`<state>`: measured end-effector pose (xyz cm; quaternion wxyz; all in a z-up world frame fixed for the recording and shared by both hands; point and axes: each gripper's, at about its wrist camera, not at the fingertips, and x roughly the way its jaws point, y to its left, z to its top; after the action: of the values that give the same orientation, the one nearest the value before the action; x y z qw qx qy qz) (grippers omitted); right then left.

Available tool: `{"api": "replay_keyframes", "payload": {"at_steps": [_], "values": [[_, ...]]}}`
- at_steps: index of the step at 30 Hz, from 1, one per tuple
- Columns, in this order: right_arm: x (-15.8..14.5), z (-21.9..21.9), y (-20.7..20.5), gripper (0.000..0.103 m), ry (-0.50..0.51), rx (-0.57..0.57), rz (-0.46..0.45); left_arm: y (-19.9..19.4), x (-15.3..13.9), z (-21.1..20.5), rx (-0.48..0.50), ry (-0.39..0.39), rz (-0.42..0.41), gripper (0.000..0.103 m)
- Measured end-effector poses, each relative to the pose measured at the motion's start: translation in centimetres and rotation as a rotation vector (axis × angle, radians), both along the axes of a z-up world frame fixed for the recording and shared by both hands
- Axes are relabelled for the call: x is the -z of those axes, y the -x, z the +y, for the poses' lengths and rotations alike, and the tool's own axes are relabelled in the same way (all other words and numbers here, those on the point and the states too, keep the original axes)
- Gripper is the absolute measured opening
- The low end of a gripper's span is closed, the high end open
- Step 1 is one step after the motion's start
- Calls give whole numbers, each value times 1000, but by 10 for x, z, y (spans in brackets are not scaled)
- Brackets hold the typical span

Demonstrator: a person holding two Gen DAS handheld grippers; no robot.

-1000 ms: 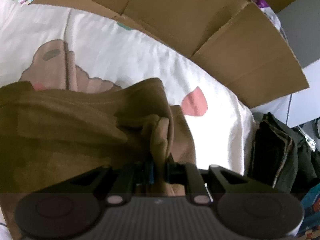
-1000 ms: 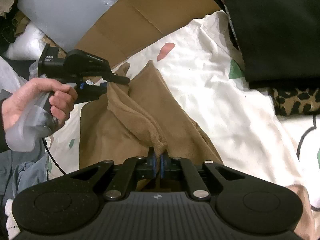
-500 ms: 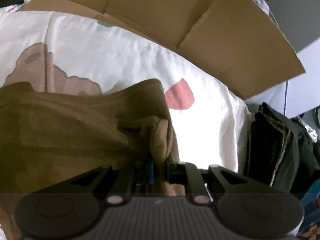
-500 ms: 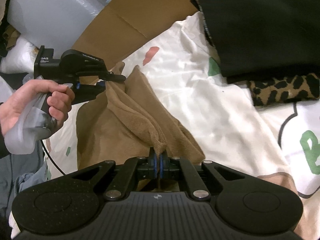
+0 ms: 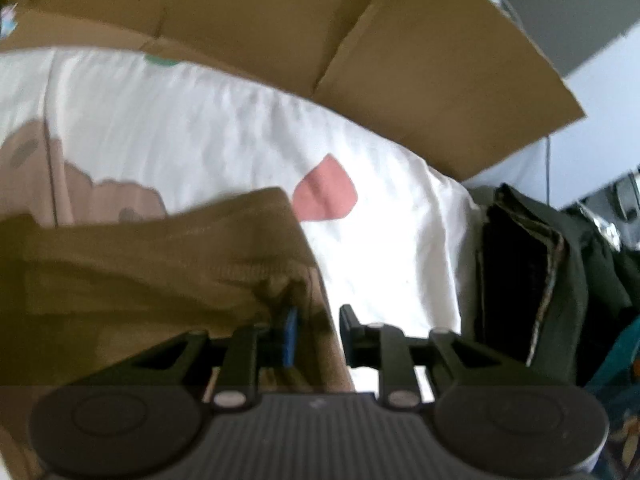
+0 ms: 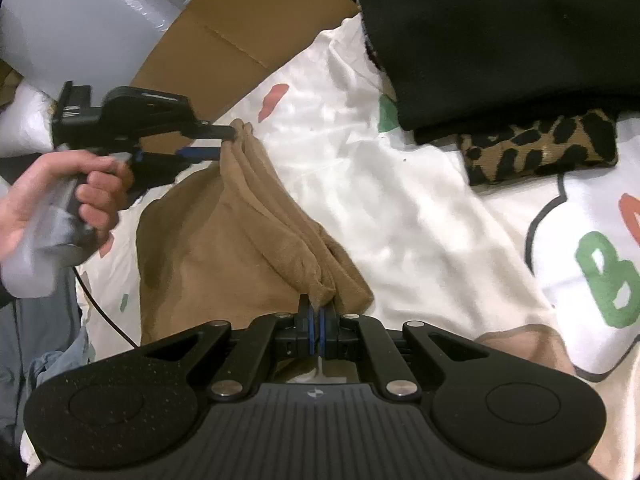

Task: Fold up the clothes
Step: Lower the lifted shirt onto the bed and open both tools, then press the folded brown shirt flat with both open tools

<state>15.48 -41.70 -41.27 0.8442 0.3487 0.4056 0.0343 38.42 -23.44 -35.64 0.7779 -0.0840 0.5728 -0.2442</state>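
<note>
Both claws carry one folded edge of the brown garment (image 6: 240, 240) between them, I'd judge so the doubled cloth stays taut and square over the white sheet (image 6: 400, 220) as it is laid. The right claw (image 6: 318, 320) is pressed together on the near corner. The left claw (image 5: 316, 328) looks spread in its own blurred view, the far corner lying against its fingers (image 6: 200, 154) rather than clearly pinched.

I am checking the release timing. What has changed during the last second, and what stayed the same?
The left gripper opened its fingers, letting go of the brown garment. The right gripper stays shut on the garment's other corner, and the garment still lies on the white printed sheet.
</note>
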Motion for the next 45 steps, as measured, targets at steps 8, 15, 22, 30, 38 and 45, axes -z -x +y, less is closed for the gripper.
{"api": "replay_keyframes", "payload": {"at_steps": [8, 15, 22, 30, 38, 45], "values": [[-1, -3, 3, 0, -1, 21, -1, 15, -3, -5, 260, -130, -78, 22], [6, -5, 1, 0, -9, 36, 17, 41, 23, -28, 433, -200, -130, 21], [-2, -5, -1, 3, 56, -1, 63, 36, 43, -46, 422, -205, -156, 21], [-29, -14, -7, 6, 200, -37, 63, 19, 21, -32, 375, -164, -190, 21], [-41, 2, -51, 10, 216, -126, 16, 5, 28, -26, 367, -189, -188, 16], [-33, 23, -89, 41, 270, -220, 17, -6, 42, -33, 358, -206, -186, 16]]}}
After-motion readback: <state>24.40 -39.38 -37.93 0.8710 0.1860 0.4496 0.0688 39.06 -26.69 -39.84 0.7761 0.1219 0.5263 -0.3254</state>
